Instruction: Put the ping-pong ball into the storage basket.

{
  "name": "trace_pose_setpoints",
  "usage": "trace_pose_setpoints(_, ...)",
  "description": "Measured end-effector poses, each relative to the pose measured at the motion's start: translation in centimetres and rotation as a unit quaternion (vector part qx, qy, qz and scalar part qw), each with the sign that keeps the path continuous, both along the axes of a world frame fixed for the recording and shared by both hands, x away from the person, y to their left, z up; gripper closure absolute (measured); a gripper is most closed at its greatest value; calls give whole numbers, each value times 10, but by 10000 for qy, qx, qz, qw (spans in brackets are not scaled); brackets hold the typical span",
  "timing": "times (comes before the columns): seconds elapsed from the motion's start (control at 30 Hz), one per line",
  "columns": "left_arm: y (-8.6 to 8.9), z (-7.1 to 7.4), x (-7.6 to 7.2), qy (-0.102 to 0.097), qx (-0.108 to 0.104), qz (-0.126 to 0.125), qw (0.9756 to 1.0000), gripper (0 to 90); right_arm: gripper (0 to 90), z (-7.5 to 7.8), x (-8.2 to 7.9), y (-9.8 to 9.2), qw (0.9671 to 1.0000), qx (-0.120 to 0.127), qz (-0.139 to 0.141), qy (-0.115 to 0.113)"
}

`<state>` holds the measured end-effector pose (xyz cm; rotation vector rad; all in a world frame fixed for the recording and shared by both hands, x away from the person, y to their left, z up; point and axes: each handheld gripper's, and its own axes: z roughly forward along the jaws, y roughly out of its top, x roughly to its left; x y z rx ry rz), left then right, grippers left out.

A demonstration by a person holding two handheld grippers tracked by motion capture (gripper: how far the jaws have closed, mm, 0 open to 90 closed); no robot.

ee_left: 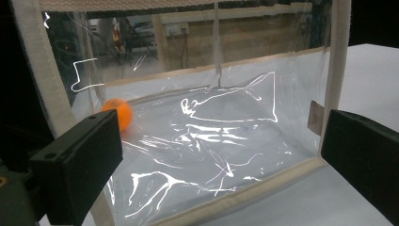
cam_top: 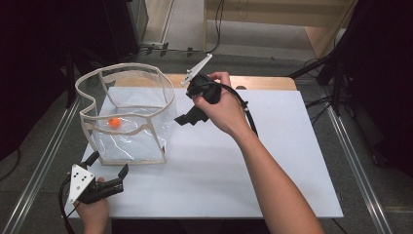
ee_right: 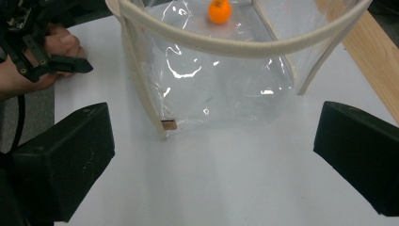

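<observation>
Step in hand: both hand-held grippers hover outside a clear bag [cam_top: 127, 117]; judged aim is to get the orange ball [cam_top: 114, 122] out of it, or to steady the bag for that reach
Left hand-held gripper [cam_top: 108, 171]: jaws spread wide, empty, near the front left corner of the tabletop [cam_top: 272, 161], just short of the bag's front wall
Right hand-held gripper [cam_top: 187, 118]: jaws wide apart, empty, raised above the tabletop just to the right of the bag, tilted down toward its rim
How to do it well: pin the front bottom seam or a corner strip with the left gripper first – the film looks limp and would likely slide or fold otherwise; then bring the right gripper in over the top rim, not through the wall, keeping the jaws wide until they straddle the ball
Risk: the ball is round and loose, so it may roll off a glancing jaw; the sagging rim could catch a jaw on entry
Bag: transparent crinkled film with glare streaks, cream fabric trim on rim, corners and base [ee_left: 263, 188]; stands open-topped on the left half of the tabletop, rim wavy; a small brown tab [ee_right: 169, 125] at one lower corner
Ball: small, bright orange, smooth – resting on the bag floor near the far left side [ee_left: 120, 113], apart from both grippers [ee_right: 219, 11]
</observation>
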<state>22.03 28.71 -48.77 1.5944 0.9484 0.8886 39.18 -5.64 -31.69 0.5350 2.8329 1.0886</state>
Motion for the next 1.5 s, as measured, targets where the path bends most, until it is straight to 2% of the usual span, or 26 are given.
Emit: trace_pose_setpoints(1.5,0,0,0,8,34,2,10000,1,0,-66,-13,-50,9993,68,-292,216)
